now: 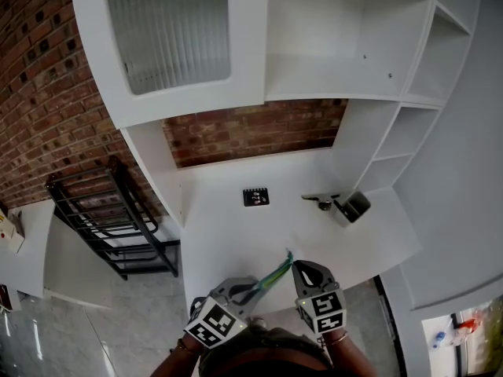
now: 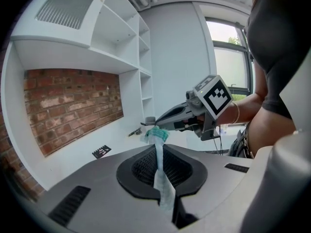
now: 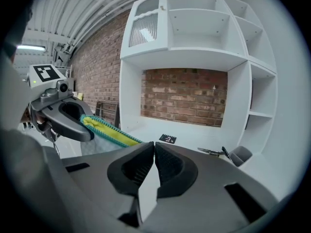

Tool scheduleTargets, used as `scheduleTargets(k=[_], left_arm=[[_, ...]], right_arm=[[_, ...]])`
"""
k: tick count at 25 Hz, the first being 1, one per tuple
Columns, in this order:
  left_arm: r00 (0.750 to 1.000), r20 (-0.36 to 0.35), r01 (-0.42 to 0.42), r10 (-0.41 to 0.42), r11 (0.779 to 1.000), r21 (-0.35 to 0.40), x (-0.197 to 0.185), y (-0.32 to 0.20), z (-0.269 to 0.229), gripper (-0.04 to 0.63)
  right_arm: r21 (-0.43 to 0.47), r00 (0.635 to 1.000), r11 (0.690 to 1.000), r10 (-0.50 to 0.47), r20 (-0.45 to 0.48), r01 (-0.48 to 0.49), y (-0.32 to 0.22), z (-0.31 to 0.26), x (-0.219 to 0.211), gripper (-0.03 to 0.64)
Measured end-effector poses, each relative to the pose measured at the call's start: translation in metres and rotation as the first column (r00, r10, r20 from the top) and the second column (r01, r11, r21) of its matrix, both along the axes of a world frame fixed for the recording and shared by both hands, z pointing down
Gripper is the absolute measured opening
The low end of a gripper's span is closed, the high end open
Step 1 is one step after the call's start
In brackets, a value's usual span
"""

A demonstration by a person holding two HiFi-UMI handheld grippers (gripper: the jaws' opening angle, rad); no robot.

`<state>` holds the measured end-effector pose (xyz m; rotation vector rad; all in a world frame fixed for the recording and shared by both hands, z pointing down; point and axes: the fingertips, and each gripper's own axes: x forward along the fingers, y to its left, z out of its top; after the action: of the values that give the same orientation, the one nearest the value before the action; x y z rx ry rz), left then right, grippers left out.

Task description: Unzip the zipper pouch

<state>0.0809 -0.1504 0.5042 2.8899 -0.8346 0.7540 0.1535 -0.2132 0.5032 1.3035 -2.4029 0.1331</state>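
zipper pouch (image 1: 272, 275): over the desk's (image 1: 236, 242) front edge
left gripper (image 1: 251, 288): clamped on pouch's lower end
right gripper (image 1: 295, 265): pinching its top corner

My right gripper (image 3: 152, 145) is pinched shut at the end of the zipper pouch (image 3: 109, 134), but its own jaw tips hide what they grip (pull or fabric, I cannot tell). In the head view my left gripper (image 1: 250, 290) covers the pouch's lower end. The card (image 1: 256, 197) has print too small to read.
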Motion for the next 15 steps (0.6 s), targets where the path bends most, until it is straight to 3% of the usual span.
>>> scheduleTargets(k=[15], left_arm=[[0.999,-0.052,0.009,-0.012,0.999,-0.047,-0.009,-0.012,-0.001,0.011]], right_arm=[[-0.017,0.995,0.996,0.088,-0.037,-0.088,-0.018,0.01,0.036,0.008]])
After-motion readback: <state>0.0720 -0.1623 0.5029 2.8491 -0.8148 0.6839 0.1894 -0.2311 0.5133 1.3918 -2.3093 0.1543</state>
